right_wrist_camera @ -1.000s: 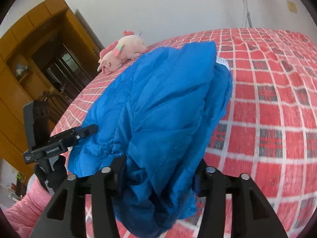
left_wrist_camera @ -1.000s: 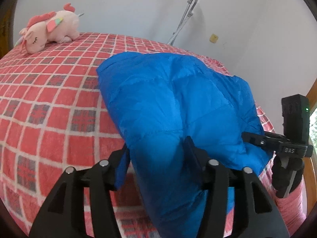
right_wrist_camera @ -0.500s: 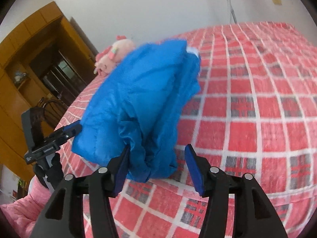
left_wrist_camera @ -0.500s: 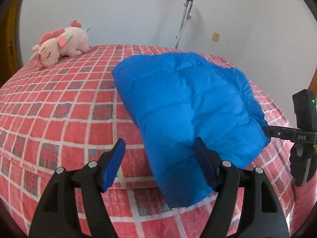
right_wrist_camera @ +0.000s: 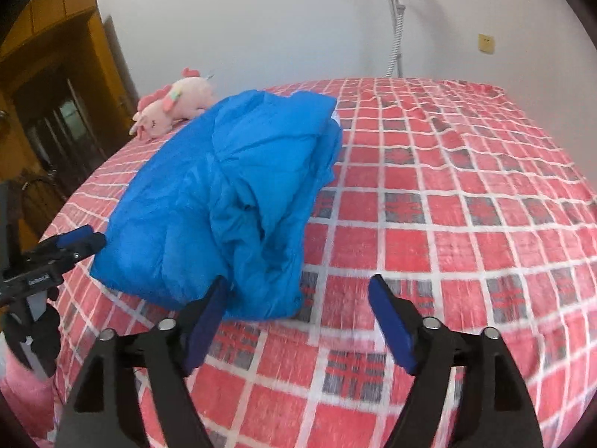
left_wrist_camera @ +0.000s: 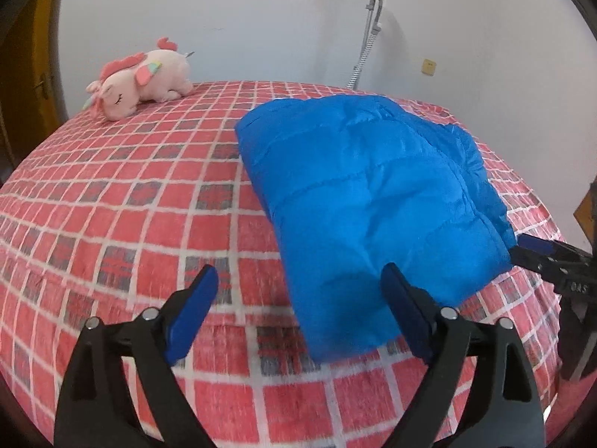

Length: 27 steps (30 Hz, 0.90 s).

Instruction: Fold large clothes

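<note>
Nearest in the left wrist view, the left gripper has its jaws wide and opening, nothing pinched; its right pad overlaps the near end of the blue padded jacket in the view, and whether it touches is unclear; in the right wrist view, the right gripper likewise has its jaws wide and opening, empty, with the jacket's near corner just ahead of the left pad; both look to be letting go so the bundle can rest on its own. The jacket lies folded into a thick, roughly rectangular bundle on the red checked bed, near its front edge; its long axis runs from the grippers toward the far wall, layered loose edges along the right gripper's side. Farther back, well apart, a pink plush unicorn lies near the far edge; a metal pole leans on the white wall behind.
</note>
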Motion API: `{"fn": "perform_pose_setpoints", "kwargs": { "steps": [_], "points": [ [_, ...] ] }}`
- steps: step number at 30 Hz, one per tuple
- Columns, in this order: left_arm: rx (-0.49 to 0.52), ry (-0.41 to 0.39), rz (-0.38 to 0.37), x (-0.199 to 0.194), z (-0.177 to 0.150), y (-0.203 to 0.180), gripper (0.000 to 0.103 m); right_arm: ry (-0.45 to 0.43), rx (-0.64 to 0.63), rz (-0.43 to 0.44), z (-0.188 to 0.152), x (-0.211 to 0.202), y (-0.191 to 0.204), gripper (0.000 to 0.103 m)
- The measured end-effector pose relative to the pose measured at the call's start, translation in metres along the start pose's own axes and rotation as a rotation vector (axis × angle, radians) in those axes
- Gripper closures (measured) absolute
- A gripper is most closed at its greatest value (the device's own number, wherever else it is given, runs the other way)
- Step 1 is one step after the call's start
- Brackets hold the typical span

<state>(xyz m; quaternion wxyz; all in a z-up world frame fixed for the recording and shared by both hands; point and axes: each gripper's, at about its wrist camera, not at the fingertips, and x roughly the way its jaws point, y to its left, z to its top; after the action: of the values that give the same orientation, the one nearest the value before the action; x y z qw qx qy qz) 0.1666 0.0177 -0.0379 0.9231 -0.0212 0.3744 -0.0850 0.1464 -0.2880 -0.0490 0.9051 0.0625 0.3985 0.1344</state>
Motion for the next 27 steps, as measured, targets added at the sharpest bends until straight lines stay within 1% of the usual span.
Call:
{"fn": "perform_pose_setpoints", "kwargs": {
  "steps": [3, 5, 8, 10, 16, 21, 27],
  "points": [
    [-0.001, -0.006, 0.049, -0.008, -0.007, -0.004, 0.007, 0.006, -0.004, 0.015, -0.008, -0.004, 0.009, 0.012],
    [0.007, -0.006, 0.091, -0.013, -0.013, -0.008, 0.006, 0.011, -0.01, 0.015, -0.014, -0.006, 0.017, 0.008],
    [0.013, -0.032, 0.146, -0.021, -0.024, -0.013, 0.006, 0.007, -0.011, 0.027, -0.021, -0.011, 0.024, 0.008],
    [0.02, -0.038, 0.166, -0.025, -0.028, -0.017, 0.006, 0.009, -0.011, 0.021, -0.026, -0.013, 0.028, 0.008],
    [0.007, -0.012, 0.145, -0.034, -0.041, -0.022, 0.006, 0.005, -0.015, -0.006, -0.038, -0.025, 0.036, 0.007],
    [0.026, -0.03, 0.167, -0.049, -0.047, -0.028, 0.006, -0.023, -0.005, -0.008, -0.042, -0.038, 0.037, 0.004],
    [0.034, -0.049, 0.159, -0.067, -0.052, -0.033, 0.006, -0.043, -0.021, -0.009, -0.044, -0.054, 0.047, 0.004]
  ]
}}
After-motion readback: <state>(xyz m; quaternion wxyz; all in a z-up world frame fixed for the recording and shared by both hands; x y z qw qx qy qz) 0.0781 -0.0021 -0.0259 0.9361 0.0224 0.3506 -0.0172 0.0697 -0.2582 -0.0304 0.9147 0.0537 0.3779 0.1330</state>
